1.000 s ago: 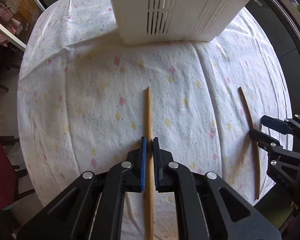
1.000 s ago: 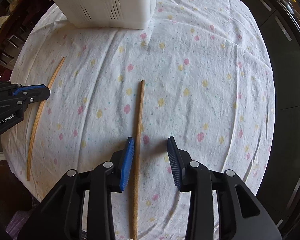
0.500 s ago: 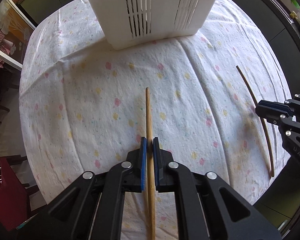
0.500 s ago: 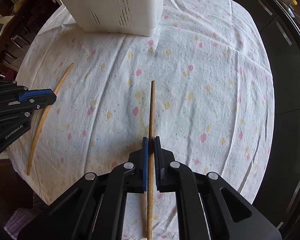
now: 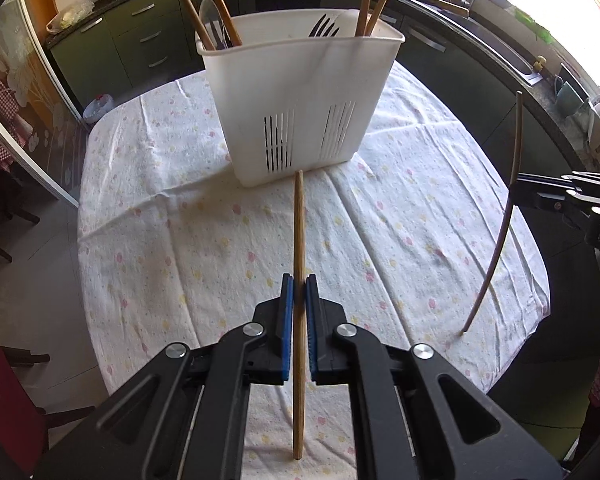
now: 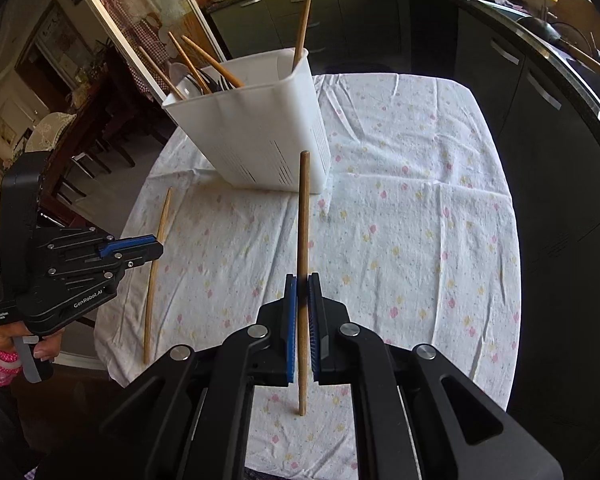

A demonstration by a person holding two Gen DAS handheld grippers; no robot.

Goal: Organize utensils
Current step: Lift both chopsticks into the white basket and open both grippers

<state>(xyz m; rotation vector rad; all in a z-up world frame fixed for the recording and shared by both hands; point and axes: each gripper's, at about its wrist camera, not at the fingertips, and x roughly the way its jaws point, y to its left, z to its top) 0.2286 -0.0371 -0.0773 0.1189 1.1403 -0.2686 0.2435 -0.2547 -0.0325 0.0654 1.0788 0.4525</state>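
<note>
left claw (image 5: 299,294) pinches one wooden chopstick (image 5: 298,240), right claw (image 6: 302,294) pinches another (image 6: 303,248); white caddy (image 5: 300,108) on the worktop (image 5: 160,220) holds wooden sticks and dark forks (spoon too).

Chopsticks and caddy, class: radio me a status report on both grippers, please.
Left gripper shut on one chopstick; right gripper shut on the other chopstick. Both lifted off the tablecloth. White caddy ahead, nothing between.

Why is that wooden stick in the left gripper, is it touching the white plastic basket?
Apart. In the right wrist view, the thin wooden chopstick held by the left gripper ends over the flowered tablecloth, with cloth showing between it and the white plastic utensil basket.
</note>
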